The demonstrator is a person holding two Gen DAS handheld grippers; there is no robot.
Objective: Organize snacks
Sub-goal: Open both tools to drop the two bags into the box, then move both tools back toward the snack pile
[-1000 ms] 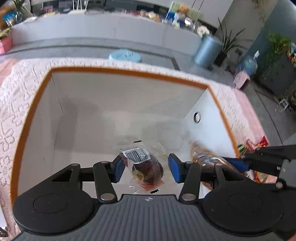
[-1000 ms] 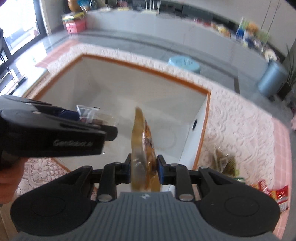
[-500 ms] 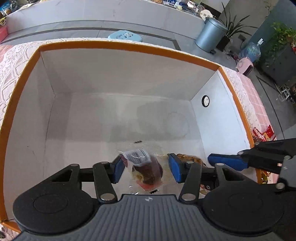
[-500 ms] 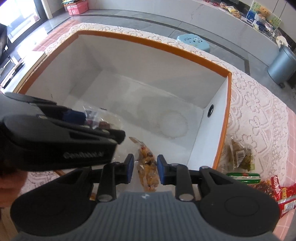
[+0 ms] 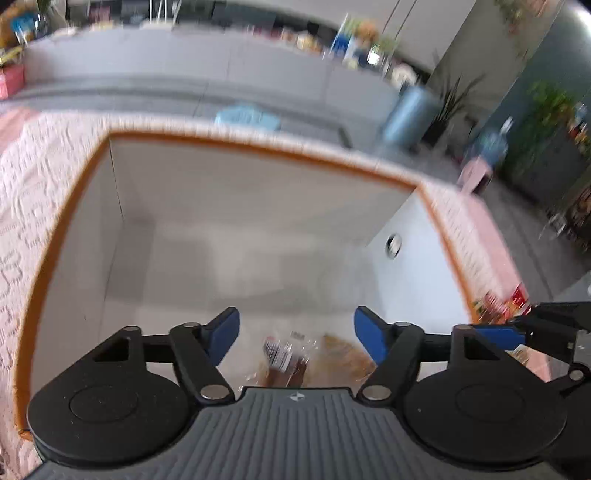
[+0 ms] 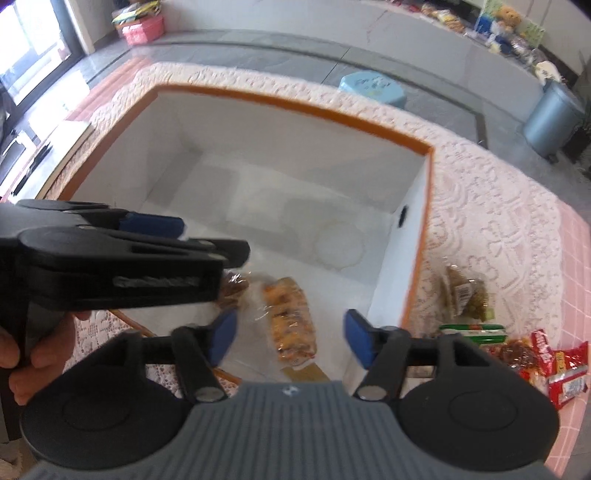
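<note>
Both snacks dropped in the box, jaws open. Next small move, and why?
Probably swing the right gripper over to the green snack packet on the lace cloth beside the white box. Its jaws have just been opening and grip nothing; the orange packet lies inside the box, while snacks remain outside.

A grey tiled floor [image 6: 258, 44] runs to a long pale counter [image 6: 369, 14] along the far wall. A blue-grey bin [image 6: 552, 118] stands beside potted plants [image 5: 454, 107], and a light-blue stool [image 6: 373, 86] sits nearby. Daylight enters through a window [image 6: 29, 48] on the left.

Orange snack packet [image 6: 291, 319] lying flat on white bin [image 6: 258, 147] floor, dark-filled clear packet [image 5: 284, 356] beside it
</note>
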